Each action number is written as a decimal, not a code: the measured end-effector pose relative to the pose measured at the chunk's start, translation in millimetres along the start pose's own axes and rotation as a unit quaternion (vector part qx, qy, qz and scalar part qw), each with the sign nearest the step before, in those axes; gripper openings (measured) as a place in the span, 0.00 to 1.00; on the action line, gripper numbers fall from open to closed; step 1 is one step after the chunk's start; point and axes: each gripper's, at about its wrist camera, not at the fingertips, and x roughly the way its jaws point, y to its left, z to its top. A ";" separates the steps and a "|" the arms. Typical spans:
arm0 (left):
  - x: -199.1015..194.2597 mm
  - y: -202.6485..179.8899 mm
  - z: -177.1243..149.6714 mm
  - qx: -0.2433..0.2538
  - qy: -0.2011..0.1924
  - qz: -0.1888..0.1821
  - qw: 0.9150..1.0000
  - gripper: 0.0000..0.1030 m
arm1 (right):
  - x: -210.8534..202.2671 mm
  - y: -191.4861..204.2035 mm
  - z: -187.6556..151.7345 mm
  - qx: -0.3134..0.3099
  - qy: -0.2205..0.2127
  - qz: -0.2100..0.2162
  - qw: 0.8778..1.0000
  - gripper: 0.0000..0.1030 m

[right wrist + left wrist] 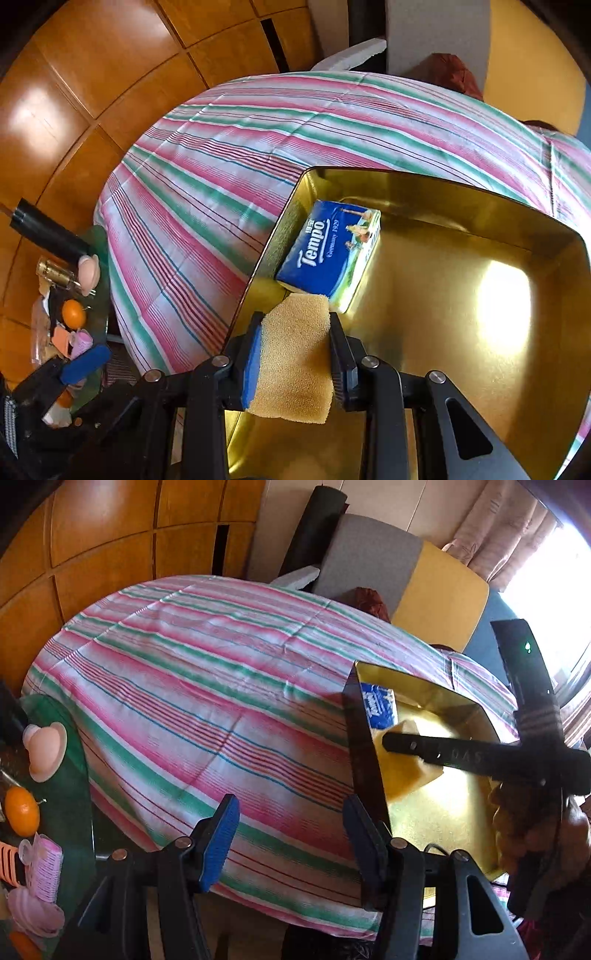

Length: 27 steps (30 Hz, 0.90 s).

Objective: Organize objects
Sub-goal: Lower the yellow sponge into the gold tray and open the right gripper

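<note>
Sponge (295,354), light, soft and springy, sits pinched across its width by the right claw (295,332) over the gold tin (461,206) at lower centre, beside the tissue pack (325,251); left claw (291,834) spread, empty.

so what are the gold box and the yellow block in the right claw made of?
Gold box: looks like metal tin or foil-lined card, glossy, since its walls mirror light with a bright glare. Yellow block: sponge or foam, matte, with an open-pored, grainy surface; it sits between the right claw pads.
</note>
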 end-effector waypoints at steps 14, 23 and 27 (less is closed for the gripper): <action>-19.4 -29.2 -2.7 0.043 -0.034 0.010 0.998 0.57 | -57.9 -32.0 -45.5 0.048 -0.068 -0.003 0.997 0.77; -25.1 -62.7 -8.4 0.072 -0.040 0.004 0.997 0.57 | -101.3 -71.0 -90.5 0.041 -0.101 -0.070 0.992 0.83; -22.9 -82.8 -12.0 0.092 -0.039 -0.001 0.995 0.57 | -122.8 -94.9 -108.9 0.059 -0.116 -0.093 0.987 0.84</action>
